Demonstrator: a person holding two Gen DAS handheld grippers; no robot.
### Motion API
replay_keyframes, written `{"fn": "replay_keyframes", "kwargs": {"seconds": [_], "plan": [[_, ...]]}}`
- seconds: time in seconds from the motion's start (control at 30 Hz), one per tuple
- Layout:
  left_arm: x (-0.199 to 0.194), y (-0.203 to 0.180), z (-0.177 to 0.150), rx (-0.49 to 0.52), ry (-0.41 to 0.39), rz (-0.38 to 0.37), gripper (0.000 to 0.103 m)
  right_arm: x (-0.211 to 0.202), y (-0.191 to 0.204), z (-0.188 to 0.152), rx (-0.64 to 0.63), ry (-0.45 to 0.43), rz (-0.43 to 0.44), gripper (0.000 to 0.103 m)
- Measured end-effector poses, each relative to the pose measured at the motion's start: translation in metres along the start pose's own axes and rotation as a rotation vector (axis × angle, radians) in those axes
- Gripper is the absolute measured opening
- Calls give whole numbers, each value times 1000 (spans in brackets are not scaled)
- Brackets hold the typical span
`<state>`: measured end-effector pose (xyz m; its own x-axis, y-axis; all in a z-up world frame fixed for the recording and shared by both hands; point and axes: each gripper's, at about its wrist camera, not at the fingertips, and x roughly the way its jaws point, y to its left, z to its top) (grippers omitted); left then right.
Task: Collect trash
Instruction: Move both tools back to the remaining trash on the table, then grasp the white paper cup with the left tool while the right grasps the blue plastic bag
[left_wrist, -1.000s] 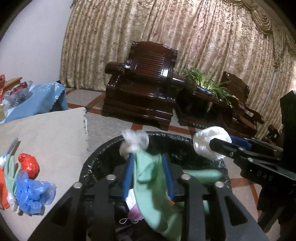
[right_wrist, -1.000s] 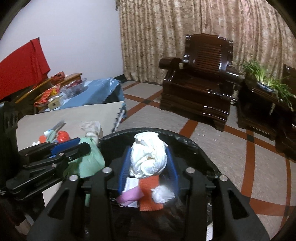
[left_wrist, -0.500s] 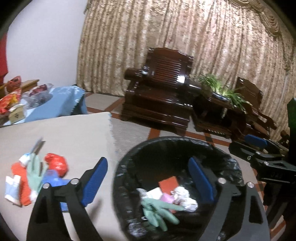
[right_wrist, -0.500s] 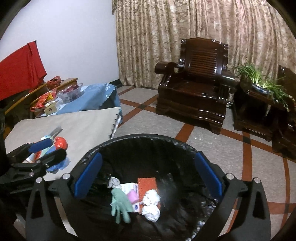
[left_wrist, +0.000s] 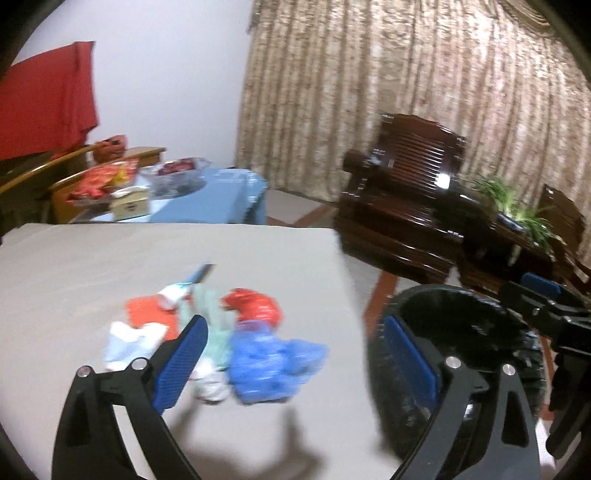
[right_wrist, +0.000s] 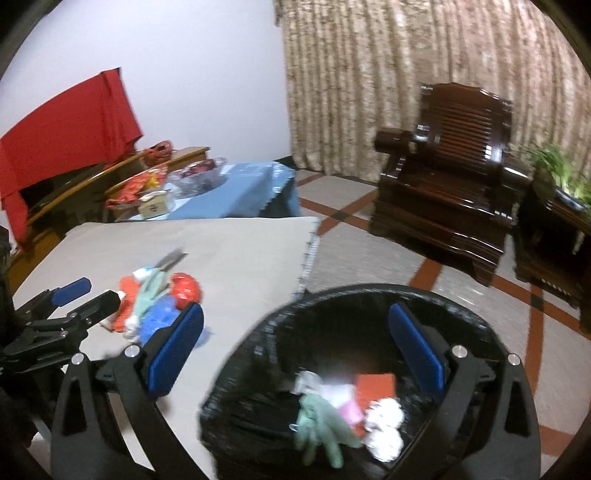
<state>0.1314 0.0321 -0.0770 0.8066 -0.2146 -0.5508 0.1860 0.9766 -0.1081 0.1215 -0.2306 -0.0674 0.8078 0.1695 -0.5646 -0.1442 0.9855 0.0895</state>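
Note:
A pile of trash lies on the beige table (left_wrist: 92, 266): a blue plastic bag (left_wrist: 273, 362), a red wrapper (left_wrist: 255, 306), a pale green glove (left_wrist: 210, 325), an orange piece (left_wrist: 147, 314) and white scraps. My left gripper (left_wrist: 295, 354) is open and empty, just above and before the pile. The black-lined trash bin (right_wrist: 369, 306) stands right of the table and holds a green glove (right_wrist: 321, 421), a white wad (right_wrist: 384, 424) and an orange card (right_wrist: 375, 387). My right gripper (right_wrist: 299, 343) is open and empty over the bin's left rim. The pile also shows in the right wrist view (right_wrist: 159, 299).
A blue-clothed table (right_wrist: 236, 188) with snacks and a box stands beyond the beige one. A dark wooden armchair (right_wrist: 454, 166) and a side table with a plant (right_wrist: 554, 206) stand on the tiled floor before curtains. A red cloth (right_wrist: 70, 122) hangs at left.
Both grippers let their trash fall into the bin and opened. Both have since swung left, the left one from over the bin to the pile on the table.

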Motion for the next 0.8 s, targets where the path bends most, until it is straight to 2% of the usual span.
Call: {"fn": "replay_keyframes", "kwargs": {"seconds": [0.37, 0.8], "plan": [[-9, 77, -15, -66, 19, 150, 94, 44, 76, 7, -81, 39, 139, 98], [16, 131, -36, -104, 99, 221, 94, 108, 130, -12, -116, 134, 175, 98]]}}
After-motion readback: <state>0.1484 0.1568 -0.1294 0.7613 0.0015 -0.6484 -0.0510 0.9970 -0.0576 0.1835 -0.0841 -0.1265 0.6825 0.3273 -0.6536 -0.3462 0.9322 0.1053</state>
